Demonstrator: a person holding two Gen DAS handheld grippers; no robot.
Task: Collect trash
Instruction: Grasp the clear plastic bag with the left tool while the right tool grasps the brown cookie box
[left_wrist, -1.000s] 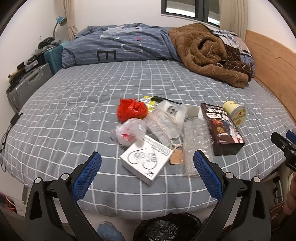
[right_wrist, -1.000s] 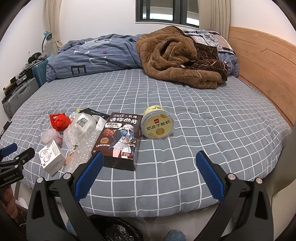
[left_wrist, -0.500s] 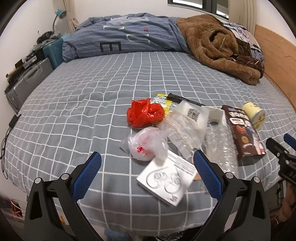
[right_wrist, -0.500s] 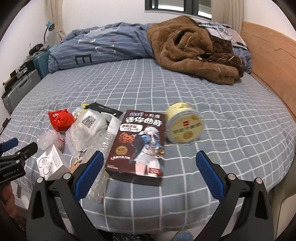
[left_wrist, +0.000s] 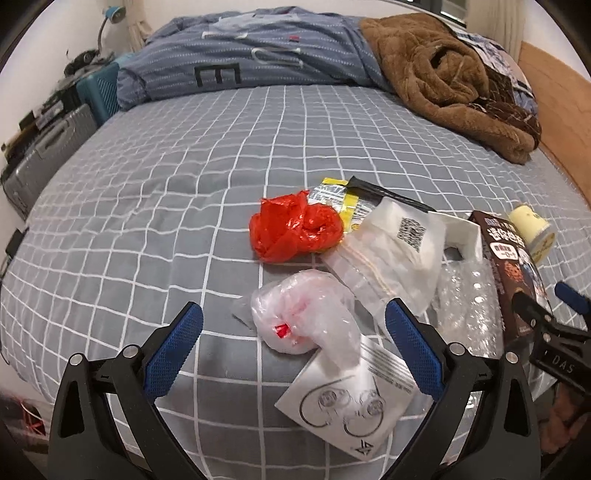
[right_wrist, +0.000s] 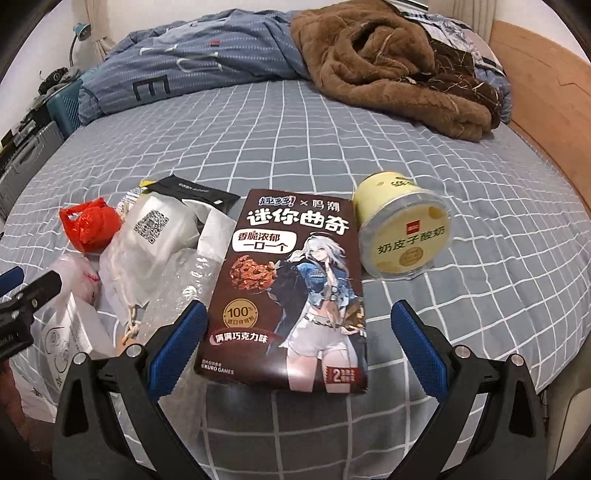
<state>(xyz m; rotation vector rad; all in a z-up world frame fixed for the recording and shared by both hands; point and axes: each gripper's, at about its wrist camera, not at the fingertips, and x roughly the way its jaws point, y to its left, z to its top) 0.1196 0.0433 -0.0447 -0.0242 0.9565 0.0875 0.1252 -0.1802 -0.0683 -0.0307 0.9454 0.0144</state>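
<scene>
The trash lies in a loose heap on the bed (left_wrist: 147, 206). A crumpled clear plastic bag (left_wrist: 303, 314) sits between the spread blue pads of the left claw (left_wrist: 293, 345), a brown cookie box (right_wrist: 291, 291) between those of the right claw (right_wrist: 299, 343) — both wide open, holding nothing. This looks like the approach step; next, each claw needs to drop and close.

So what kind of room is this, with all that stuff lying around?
Most likely a bedroom. There is a big bed with a grey checked sheet, a blue striped duvet bunched at its far end, and a wooden headboard beside it.
</scene>
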